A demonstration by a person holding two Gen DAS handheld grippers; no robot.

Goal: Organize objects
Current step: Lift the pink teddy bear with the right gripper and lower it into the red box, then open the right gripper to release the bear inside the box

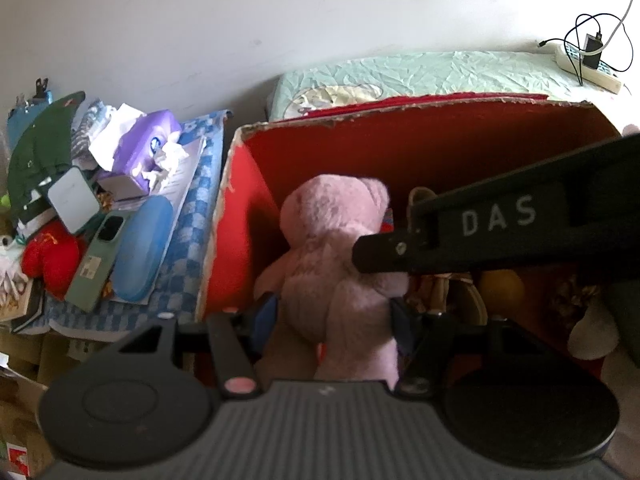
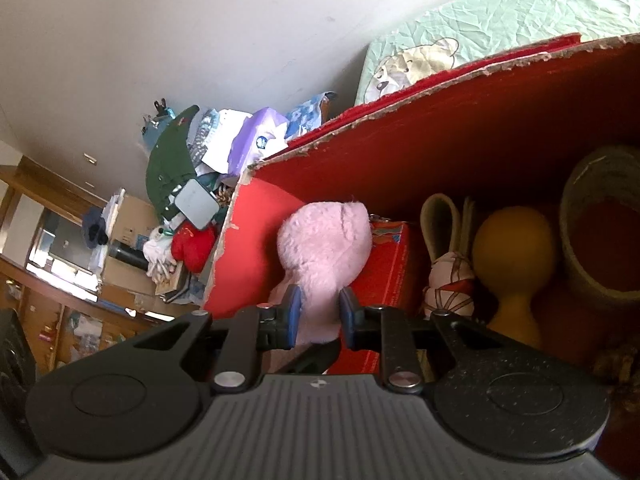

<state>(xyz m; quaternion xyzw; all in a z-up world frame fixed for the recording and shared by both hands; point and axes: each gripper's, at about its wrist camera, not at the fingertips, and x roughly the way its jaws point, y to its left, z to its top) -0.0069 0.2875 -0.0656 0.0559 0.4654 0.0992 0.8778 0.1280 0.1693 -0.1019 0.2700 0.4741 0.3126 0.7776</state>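
Both grippers are on the pink bear (image 1: 332, 264) right now: my right gripper (image 2: 318, 312) is pinched on its lower body, and my left gripper (image 1: 334, 320) sits spread wide around it, pads just beside the plush, though I can't tell if they press in. Bear's already down inside the red box (image 1: 236, 208) next to a bunny (image 2: 448, 276) and a yellow toy (image 2: 514, 248), so I'd guess that part's about finished. Still a whole pile left outside: phone (image 1: 96, 256), blue case (image 1: 140, 248), red plush (image 1: 52, 260).
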